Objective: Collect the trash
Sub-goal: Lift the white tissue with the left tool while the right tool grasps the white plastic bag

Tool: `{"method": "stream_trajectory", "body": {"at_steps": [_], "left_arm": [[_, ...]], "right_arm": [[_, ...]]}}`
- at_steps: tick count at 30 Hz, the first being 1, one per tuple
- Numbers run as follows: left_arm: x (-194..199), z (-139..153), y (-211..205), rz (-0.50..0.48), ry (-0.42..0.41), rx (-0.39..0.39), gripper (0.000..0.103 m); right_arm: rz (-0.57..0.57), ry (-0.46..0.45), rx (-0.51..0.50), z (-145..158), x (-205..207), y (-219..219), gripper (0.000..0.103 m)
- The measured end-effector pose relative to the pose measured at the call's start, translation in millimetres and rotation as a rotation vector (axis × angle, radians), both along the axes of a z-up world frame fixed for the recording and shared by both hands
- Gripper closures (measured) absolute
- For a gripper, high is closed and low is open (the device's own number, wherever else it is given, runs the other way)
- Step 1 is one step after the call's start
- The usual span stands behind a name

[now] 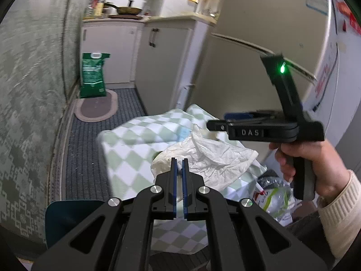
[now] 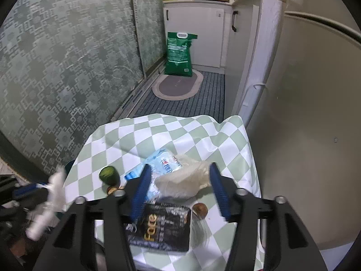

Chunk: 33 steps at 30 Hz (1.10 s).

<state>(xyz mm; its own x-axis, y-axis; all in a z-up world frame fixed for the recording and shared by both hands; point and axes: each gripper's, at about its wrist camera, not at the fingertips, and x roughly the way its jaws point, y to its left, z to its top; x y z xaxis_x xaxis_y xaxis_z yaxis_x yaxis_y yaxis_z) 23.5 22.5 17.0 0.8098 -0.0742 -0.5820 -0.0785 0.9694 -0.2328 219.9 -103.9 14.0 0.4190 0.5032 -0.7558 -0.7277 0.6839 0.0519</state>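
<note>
While the small surface (image 2: pixel 126 135) w/ its green-and-white checked cloth is sitting in a narrow kitchen, a patterned green wall is running along the left, a fridge (image 1: pixel 259 52) is filling the right, and white cabinets (image 2: pixel 194 31) are standing at the far end. A green sack (image 2: pixel 179 54) is leaning against the cabinets, w/ an oval mat (image 2: pixel 177 85) lying just in front of it on the ribbed floor covering.

The left tool (image 1: pixel 179 164) is pinching a crumpled white tissue (image 1: pixel 209 158) w/ its blue pads closed on the near edge. The right tool (image 2: pixel 179 176) is hanging w/ its pads spread apart, a crumpled clear plastic bag (image 2: pixel 182 180) lying between them; pads aren't pressing on it.

Only the right wrist view is showing the trash on the cloth: a light-blue wrapper (image 2: pixel 158 160) under the bag, a black packet (image 2: pixel 160 228) nearest, a green round item (image 2: pixel 109 175) at the left, and a brown round item (image 2: pixel 200 210) beside the packet. Only the left wrist view is showing a hand (image 1: pixel 300 155) in a cream sleeve gripping the right tool's handle, plus a bag of wrappers (image 1: pixel 275 198) on the floor at the right, below the surface edge.

In the right view the tissue is appearing as a white blur at the far left, off the surface.
</note>
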Motion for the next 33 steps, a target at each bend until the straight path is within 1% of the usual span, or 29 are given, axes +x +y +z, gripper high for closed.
{"method": "stream_trajectory", "body": {"at_steps": [4, 5, 6, 7, 10, 12, 14, 15, 17, 21, 24, 30, 33], "left_arm": [[-13.3, 2.4, 19.6, 0.053, -0.009, -0.013, 0.098], [-16.5, 3.0, 23.9, 0.063, -0.011, -0.016, 0.098], [-20.4, 3.8, 28.6, 0.075, -0.015, -0.02, 0.098], [-23.9, 4.3, 32.9, 0.084, -0.017, -0.024, 0.098], [-32.4, 6.3, 41.8, 0.106, -0.023, -0.03, 0.098], [-36.5, 8.3, 44.7, 0.113, -0.029, -0.032, 0.098], [-39.1, 9.4, 45.7, 0.113, -0.036, -0.031, 0.098], [-40.9, 10.8, 45.2, 0.111, -0.04, -0.03, 0.098], [-42.6, 12.5, 44.5, 0.106, -0.047, -0.027, 0.098], [-46.6, 14.3, 45.8, 0.109, -0.058, -0.027, 0.098], [-49.5, 15.4, 48.1, 0.121, -0.063, -0.027, 0.098], [-56.5, 17.6, 52.4, 0.147, -0.073, -0.01, 0.098], [-59.1, 15.9, 58.0, 0.169, -0.066, -0.006, 0.098]], "right_arm": [[-0.011, 0.017, -0.015, -9.5, 5.0, 8.0, 0.044], [-0.011, 0.03, -0.013, -11.3, 6.1, 10.0, 0.046], [-0.012, 0.039, -0.015, -12.8, 6.9, 11.7, 0.051], [-0.015, 0.037, -0.019, -13.0, 6.7, 12.5, 0.052], [-0.019, 0.028, -0.031, -12.8, 5.8, 13.9, 0.061], [-0.026, 0.029, -0.039, -13.8, 7.3, 14.2, 0.074], [-0.036, 0.037, -0.05, -16.6, 9.6, 12.4, 0.083], [-0.038, 0.043, -0.059, -18.7, 10.8, 11.9, 0.086], [-0.044, 0.051, -0.065, -21.9, 13.0, 10.0, 0.09], [-0.052, 0.039, -0.053, -19.1, 12.7, 6.4, 0.094], [-0.056, 0.019, -0.046, -13.3, 10.0, 4.8, 0.094], [-0.054, -0.011, 0.007, 5.4, 4.0, -0.2, 0.094], [-0.053, -0.043, 0.028, 17.3, -1.8, -0.5, 0.094]]}}
